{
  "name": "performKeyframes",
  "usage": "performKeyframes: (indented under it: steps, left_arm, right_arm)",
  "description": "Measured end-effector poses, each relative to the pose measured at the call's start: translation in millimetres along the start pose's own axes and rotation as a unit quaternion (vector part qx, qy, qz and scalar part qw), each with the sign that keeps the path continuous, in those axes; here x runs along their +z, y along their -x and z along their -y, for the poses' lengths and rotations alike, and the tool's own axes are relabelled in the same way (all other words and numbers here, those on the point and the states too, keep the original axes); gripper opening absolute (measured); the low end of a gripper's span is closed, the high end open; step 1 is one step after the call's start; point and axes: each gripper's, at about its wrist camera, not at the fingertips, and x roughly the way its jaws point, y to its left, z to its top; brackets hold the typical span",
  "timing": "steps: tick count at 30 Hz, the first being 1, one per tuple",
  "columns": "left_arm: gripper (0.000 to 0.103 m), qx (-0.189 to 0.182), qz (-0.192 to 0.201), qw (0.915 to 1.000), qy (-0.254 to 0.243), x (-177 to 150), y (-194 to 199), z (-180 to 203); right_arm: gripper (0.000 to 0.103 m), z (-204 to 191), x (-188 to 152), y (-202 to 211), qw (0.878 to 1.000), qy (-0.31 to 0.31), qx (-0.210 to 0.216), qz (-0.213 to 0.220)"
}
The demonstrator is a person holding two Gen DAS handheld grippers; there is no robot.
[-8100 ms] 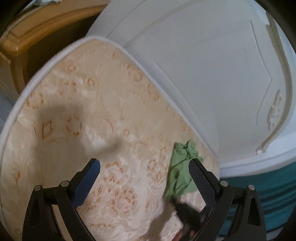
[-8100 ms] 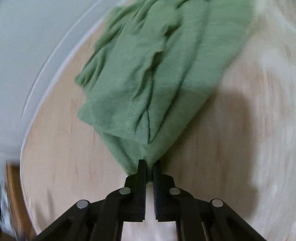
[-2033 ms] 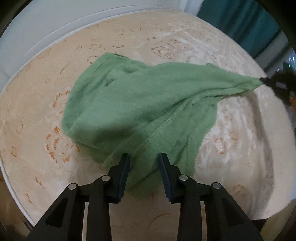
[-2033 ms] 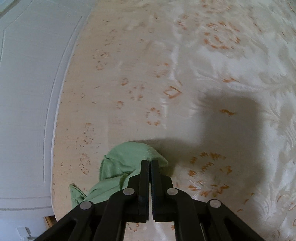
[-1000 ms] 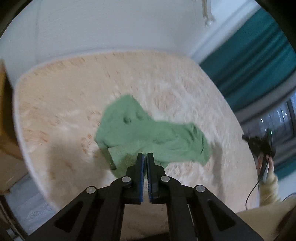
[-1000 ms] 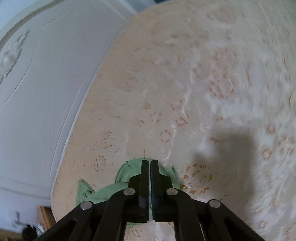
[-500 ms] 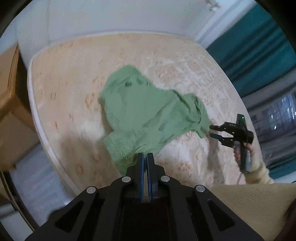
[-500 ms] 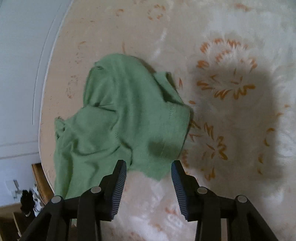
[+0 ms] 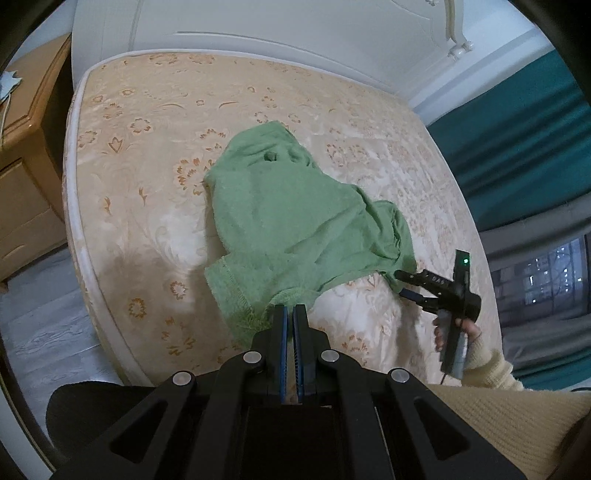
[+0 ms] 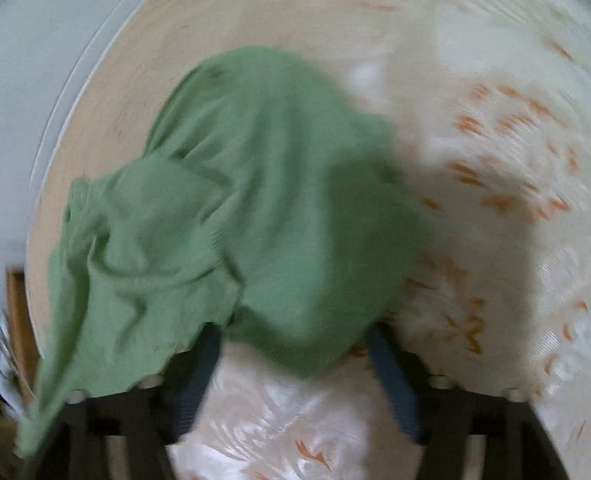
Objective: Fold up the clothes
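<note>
A green garment point(image 9: 295, 221) lies crumpled across a cream flowered mattress point(image 9: 147, 155). My left gripper point(image 9: 290, 310) is shut on the garment's stitched hem at its near edge. In the left wrist view my right gripper point(image 9: 400, 284) sits at the garment's right corner, held by a hand in a cream sleeve. The right wrist view is blurred. It shows the right gripper point(image 10: 295, 350) with its jaws opening wide. The garment point(image 10: 258, 206) hangs loose between the two fingers point(image 10: 386, 358), and the pads do not press on it.
A white headboard point(image 9: 295, 22) stands behind the mattress. A wooden nightstand point(image 9: 26, 166) is at the left, over grey floor point(image 9: 44, 332). A teal curtain point(image 9: 517, 147) and a window are at the right. The mattress edge point(image 9: 96, 295) runs close to my left gripper.
The right gripper, shut on the garment's corner a second ago, has spread its jaws, let the cloth go and sunk toward the mattress. The left gripper stays shut on the hem and has drawn back.
</note>
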Motion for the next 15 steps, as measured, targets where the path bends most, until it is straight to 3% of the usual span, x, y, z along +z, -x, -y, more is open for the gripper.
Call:
performKeyframes:
  steps: [2,5,9,10,13,15]
  left_arm:
    - [0.003,-0.003,0.008,0.9999,0.007,-3,2,-1]
    - [0.003,-0.005,0.026,0.9994,0.02,-8,6,-3]
    - [0.003,0.013,0.052,0.9982,0.028,-12,9,-4]
    - [0.003,0.017,0.058,0.9977,0.031,-13,10,-4]
    - [0.003,0.017,0.07,0.9967,0.037,-15,11,-4]
    - [0.003,0.02,0.08,0.996,0.036,-17,14,-1]
  right_arm:
    - [0.083,-12,1,-2,1.0,0.009,-0.023,0.0]
    - [0.077,-16,6,-4,1.0,-0.014,0.0,0.003]
    - [0.075,-12,15,-9,0.999,-0.047,-0.008,0.003]
    - [0.069,-9,16,-8,0.998,-0.058,-0.007,0.007]
    - [0.009,11,16,-6,0.994,-0.11,0.02,0.009]
    - [0.008,29,15,-4,0.987,-0.155,0.051,0.005]
